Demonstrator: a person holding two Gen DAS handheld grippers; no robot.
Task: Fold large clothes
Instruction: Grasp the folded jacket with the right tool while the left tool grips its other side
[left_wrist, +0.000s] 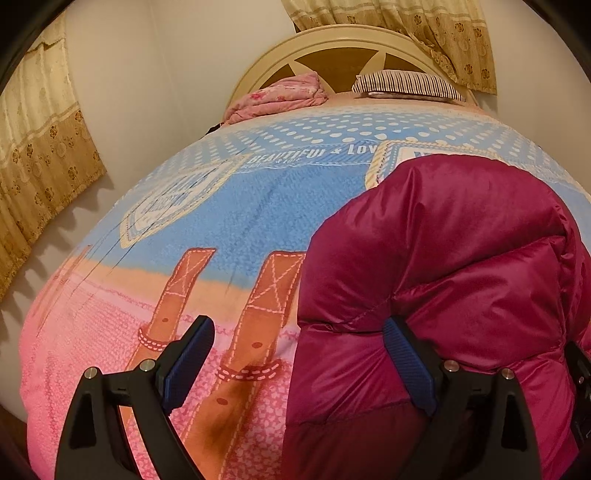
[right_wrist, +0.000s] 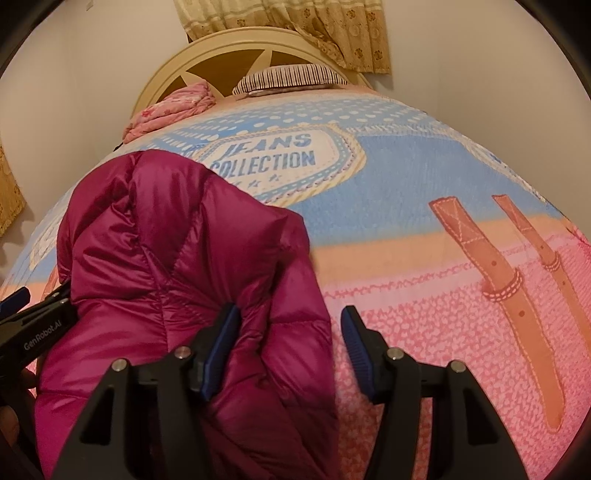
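A magenta puffer jacket (left_wrist: 461, 258) lies bunched on the bed, at the right in the left wrist view and at the left in the right wrist view (right_wrist: 177, 251). My left gripper (left_wrist: 299, 347) is open wide, its jaws astride the jacket's left edge; the right finger (left_wrist: 406, 365) presses into the fabric. My right gripper (right_wrist: 290, 339) is open, its jaws astride the jacket's right edge; the left finger (right_wrist: 221, 343) rests against the padding. The left gripper's body also shows at the left edge of the right wrist view (right_wrist: 33, 321).
The bed carries a pink and blue printed blanket (left_wrist: 221, 229). A folded pink quilt (left_wrist: 284, 96) and a striped pillow (left_wrist: 406, 85) lie by the cream headboard (left_wrist: 332, 44). Curtains (left_wrist: 40, 155) hang on the left and behind the headboard.
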